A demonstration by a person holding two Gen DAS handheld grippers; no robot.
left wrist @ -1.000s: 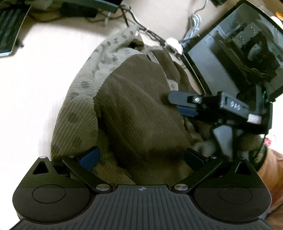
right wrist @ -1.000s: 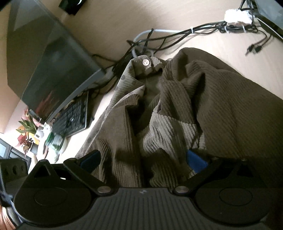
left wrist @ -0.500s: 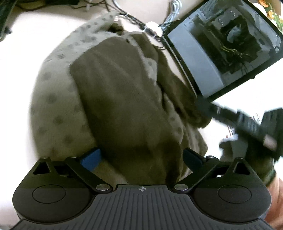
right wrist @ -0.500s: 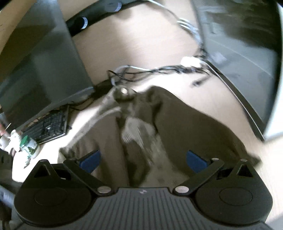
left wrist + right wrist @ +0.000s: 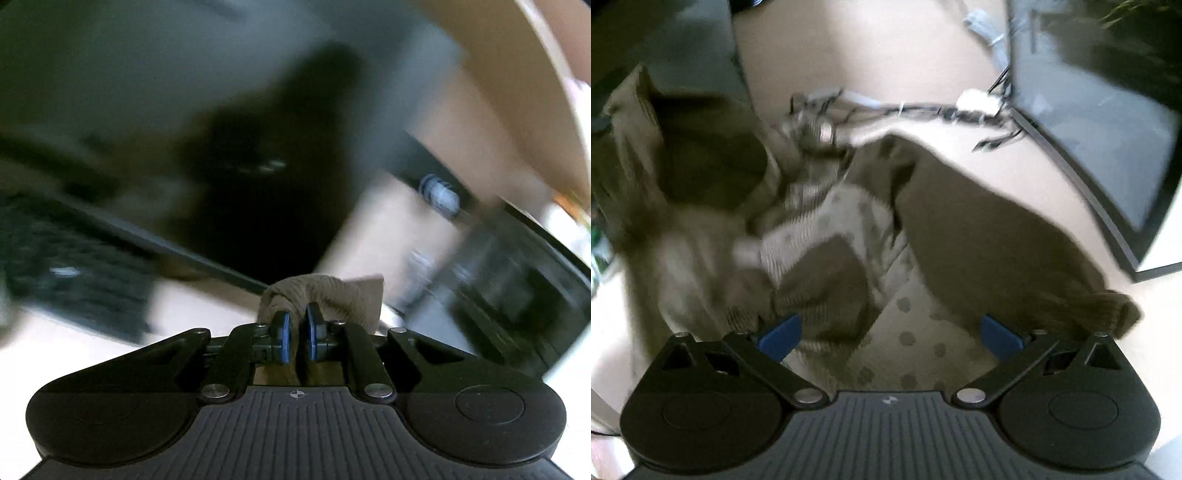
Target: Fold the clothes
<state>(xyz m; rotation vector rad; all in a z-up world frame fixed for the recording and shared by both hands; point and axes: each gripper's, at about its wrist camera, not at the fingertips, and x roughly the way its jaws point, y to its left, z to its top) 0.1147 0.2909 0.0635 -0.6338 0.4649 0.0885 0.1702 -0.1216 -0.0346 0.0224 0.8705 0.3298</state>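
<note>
An olive-brown corduroy garment point(image 5: 979, 236) with a pale dotted lining point(image 5: 916, 332) lies crumpled on the light desk. In the right wrist view its left part point(image 5: 639, 122) is lifted high off the desk. My left gripper point(image 5: 296, 334) is shut on a bunched fold of that garment point(image 5: 325, 295) and holds it up in the air. My right gripper point(image 5: 890, 332) is open just above the garment's near edge, with its blue pads point(image 5: 779, 334) wide apart and nothing between them.
A glass-sided computer case point(image 5: 1108, 129) stands at the right. Cables and a white plug point(image 5: 975, 101) lie behind the garment. A monitor point(image 5: 184, 92) and keyboard point(image 5: 74, 273) show blurred in the left wrist view.
My left gripper has closed on a fold of the garment and lifted it, swinging up toward the monitor. My right gripper stayed open and drew back over the garment.
</note>
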